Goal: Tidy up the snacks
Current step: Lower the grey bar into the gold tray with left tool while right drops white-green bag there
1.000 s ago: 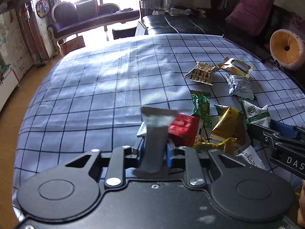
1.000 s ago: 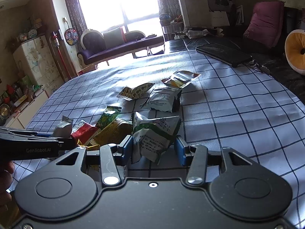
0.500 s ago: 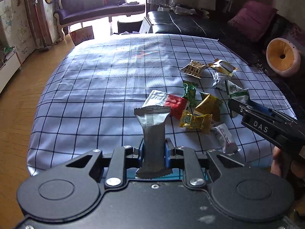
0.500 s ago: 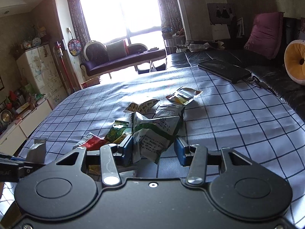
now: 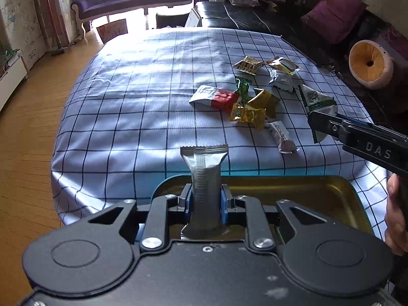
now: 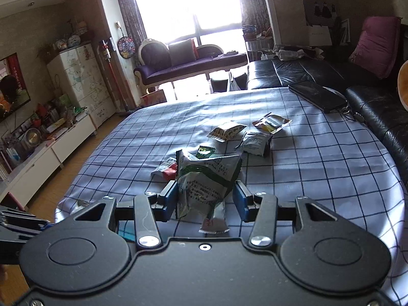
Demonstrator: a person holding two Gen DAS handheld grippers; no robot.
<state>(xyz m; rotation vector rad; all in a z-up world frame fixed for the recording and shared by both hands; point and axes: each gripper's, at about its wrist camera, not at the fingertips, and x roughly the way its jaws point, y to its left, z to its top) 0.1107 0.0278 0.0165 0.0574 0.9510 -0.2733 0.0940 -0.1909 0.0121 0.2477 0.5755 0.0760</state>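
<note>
My left gripper [image 5: 205, 201] is shut on a grey snack bar wrapper [image 5: 204, 176] and holds it upright above a gold-lined tin tray [image 5: 331, 191] at the table's near edge. My right gripper [image 6: 207, 200] is shut on a white and green snack bag [image 6: 206, 178], held above the table; it also shows at the right of the left wrist view [image 5: 317, 102]. Several snack packets lie on the checked tablecloth [image 5: 140, 89], among them a red and white packet [image 5: 216, 97] and gold packets [image 5: 255, 109].
A black phone [image 6: 318, 95] lies at the table's far right corner. A black leather sofa [image 6: 306, 71] runs behind and right of the table. Wooden floor [image 5: 25, 140] lies to the left. A hand [image 5: 396, 211] holds the right gripper.
Both grippers have drawn back and up from the snack pile, each carrying its packet. The left gripper now hangs over the tin tray, which has come into view.
</note>
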